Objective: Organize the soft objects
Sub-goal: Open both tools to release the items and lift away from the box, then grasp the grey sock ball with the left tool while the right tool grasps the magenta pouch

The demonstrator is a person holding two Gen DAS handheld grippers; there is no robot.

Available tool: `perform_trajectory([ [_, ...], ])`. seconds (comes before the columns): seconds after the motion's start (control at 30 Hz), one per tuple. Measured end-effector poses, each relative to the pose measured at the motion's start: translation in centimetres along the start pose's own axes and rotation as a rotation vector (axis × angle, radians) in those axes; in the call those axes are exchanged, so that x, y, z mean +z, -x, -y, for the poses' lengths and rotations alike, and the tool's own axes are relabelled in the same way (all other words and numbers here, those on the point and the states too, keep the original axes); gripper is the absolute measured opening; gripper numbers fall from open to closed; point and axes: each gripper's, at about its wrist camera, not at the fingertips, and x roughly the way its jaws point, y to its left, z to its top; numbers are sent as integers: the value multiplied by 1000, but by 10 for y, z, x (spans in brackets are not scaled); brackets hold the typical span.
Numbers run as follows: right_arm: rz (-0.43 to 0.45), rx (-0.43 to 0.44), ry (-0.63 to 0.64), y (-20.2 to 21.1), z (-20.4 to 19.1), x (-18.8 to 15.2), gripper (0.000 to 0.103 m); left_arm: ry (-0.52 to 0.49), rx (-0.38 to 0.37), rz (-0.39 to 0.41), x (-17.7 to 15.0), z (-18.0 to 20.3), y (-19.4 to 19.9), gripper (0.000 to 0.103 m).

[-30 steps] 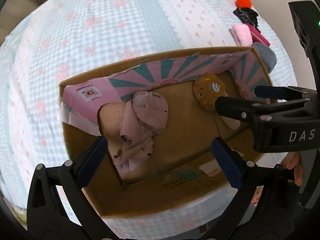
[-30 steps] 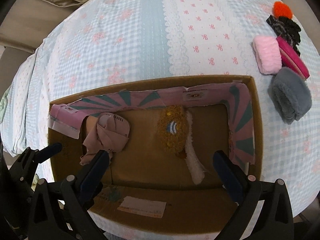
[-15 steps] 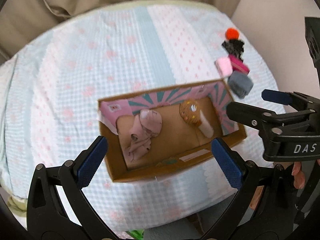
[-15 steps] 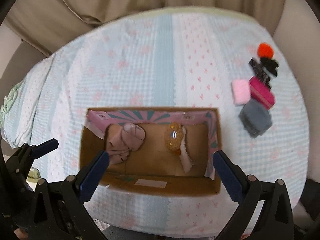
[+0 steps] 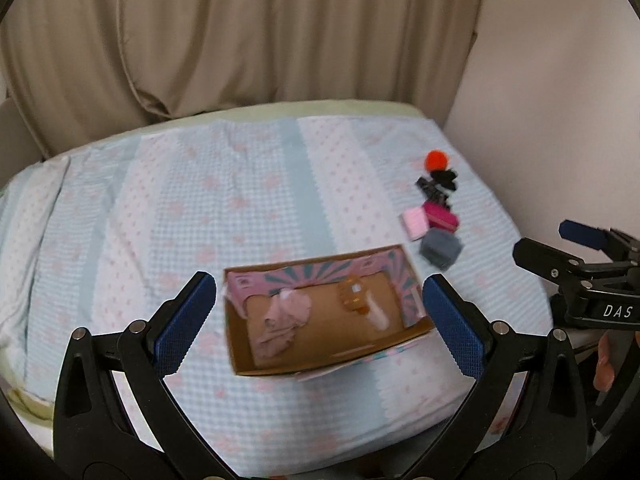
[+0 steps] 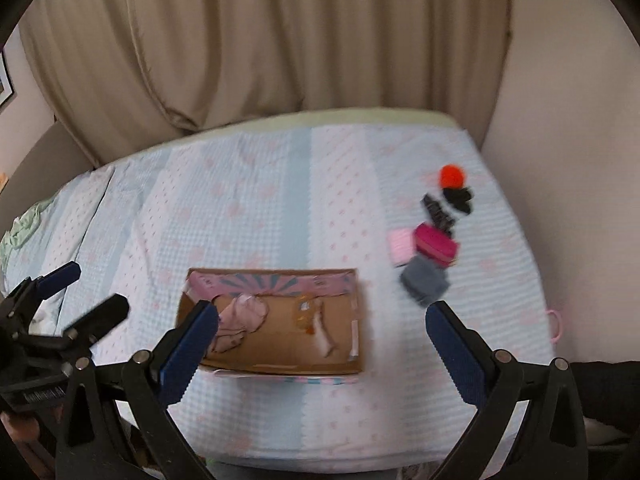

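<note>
Cardboard box [image 5: 240, 354] sits on bed [image 5: 248, 208] near its front edge, ahead of me. Inside box: crumpled cloth [image 5: 285, 322] at left, round plush [image 5: 352, 296] right of centre, rolled sock [image 5: 377, 316] just beside plush. Right of box, on bed: row of loose soft items [image 5: 436, 216] running back toward wall [image 5: 560, 100]. Curtain [image 5: 240, 36] hangs behind bed. My other gripper [image 5: 576, 252] off to right of box.

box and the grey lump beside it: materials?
Box: looks like brown corrugated cardboard, matte, with a pink-and-teal printed liner along its inner walls. Grey lump: probably fleece or knit fabric, dull and slumped; the blur hides any weave.
</note>
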Motion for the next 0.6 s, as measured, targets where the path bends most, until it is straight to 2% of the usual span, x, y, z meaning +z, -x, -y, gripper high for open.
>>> perform_trajectory([
  [0.2,42,-17,-82,25,51,1,103,-3,-51,44,8,31,8,103],
  [0.4,45,-20,-100,25,101,8,103,-16,-101,63,18,79,-1,103],
  [0.6,48,30,-58,18,153,19,103,3,-128,30,34,130,-28,103],
])
